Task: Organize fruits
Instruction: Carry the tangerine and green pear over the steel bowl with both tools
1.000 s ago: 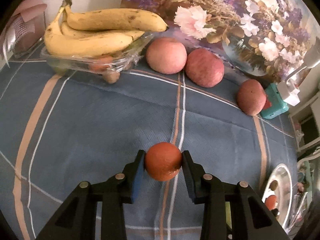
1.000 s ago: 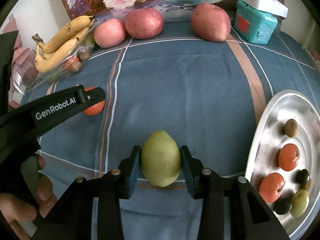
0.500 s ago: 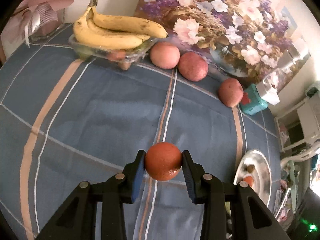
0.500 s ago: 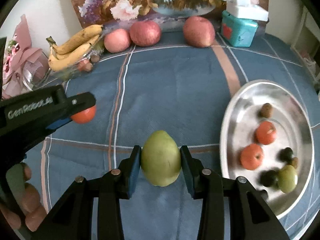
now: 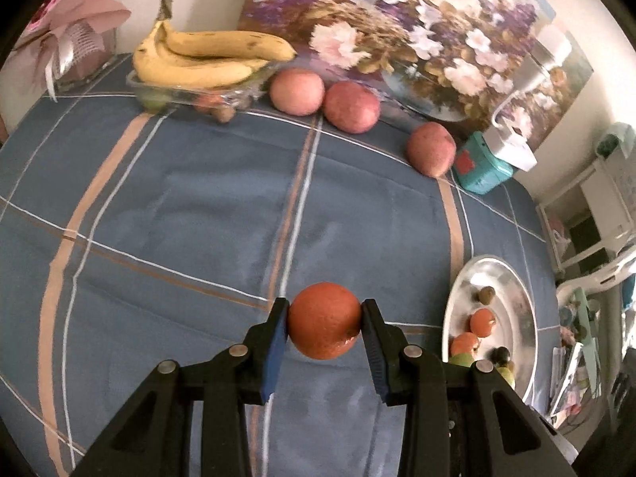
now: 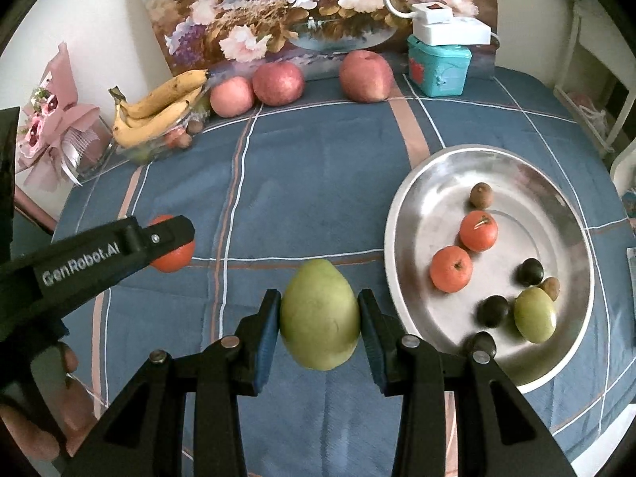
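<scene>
My left gripper (image 5: 322,328) is shut on an orange (image 5: 324,326) and holds it above the blue checked cloth; it also shows in the right wrist view (image 6: 169,244), at the left. My right gripper (image 6: 319,324) is shut on a green pear (image 6: 320,316), held above the cloth just left of a silver tray (image 6: 417,183). The tray (image 5: 469,274) holds two oranges (image 6: 451,268), a green fruit (image 6: 534,314) and several small dark and brown fruits.
At the back stand a clear box with bananas (image 6: 159,105), three red apples (image 6: 278,83), a teal box (image 6: 439,65) with a white device on it, and a flower painting (image 6: 310,4). A pink bouquet (image 6: 51,127) sits at the far left.
Both grippers have risen and pulled back with their fruits still held. The tray has come further into both views.
</scene>
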{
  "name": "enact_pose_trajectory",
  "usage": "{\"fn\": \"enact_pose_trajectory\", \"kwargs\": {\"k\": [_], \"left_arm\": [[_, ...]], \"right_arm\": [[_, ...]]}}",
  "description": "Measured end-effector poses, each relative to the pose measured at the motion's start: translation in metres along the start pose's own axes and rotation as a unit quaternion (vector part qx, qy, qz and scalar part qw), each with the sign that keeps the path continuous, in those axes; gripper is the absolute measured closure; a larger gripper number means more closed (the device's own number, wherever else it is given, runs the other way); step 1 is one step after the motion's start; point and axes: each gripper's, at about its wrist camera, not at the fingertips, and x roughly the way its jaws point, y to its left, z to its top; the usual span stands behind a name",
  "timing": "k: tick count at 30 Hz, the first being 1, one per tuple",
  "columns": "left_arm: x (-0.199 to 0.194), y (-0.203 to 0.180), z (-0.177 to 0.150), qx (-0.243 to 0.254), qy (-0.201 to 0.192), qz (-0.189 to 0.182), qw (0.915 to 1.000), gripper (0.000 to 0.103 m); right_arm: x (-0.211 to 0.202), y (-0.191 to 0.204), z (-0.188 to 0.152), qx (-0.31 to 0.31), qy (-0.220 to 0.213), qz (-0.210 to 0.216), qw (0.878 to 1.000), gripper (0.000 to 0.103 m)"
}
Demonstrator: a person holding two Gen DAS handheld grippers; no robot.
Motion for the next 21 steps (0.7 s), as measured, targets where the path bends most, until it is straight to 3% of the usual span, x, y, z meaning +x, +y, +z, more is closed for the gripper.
{"fn": "enact_pose_trajectory", "kwargs": {"k": [4, 10, 17, 21], "left_arm": [[0.010, -0.016, -0.005, 0.013, 0.012, -0.003, 0.9998, 0.064], [0.019, -0.050, -0.017, 0.048, 0.032, -0.026, 0.9980, 0.064], [0.024, -0.100, -0.035, 0.112, 0.039, -0.062, 0.9911, 0.064], [0.030, -0.121, -0.042, 0.146, 0.029, -0.070, 0.9864, 0.064]], "right_arm": [[0.003, -0.019, 0.005, 0.017, 0.004, -0.005, 1.000, 0.062], [-0.001, -0.076, 0.007, 0.091, -0.005, -0.024, 0.996, 0.062], [-0.008, -0.135, 0.002, 0.171, -0.018, -0.052, 0.984, 0.062], [-0.011, -0.145, 0.003, 0.177, -0.033, -0.052, 0.982, 0.062]]}}
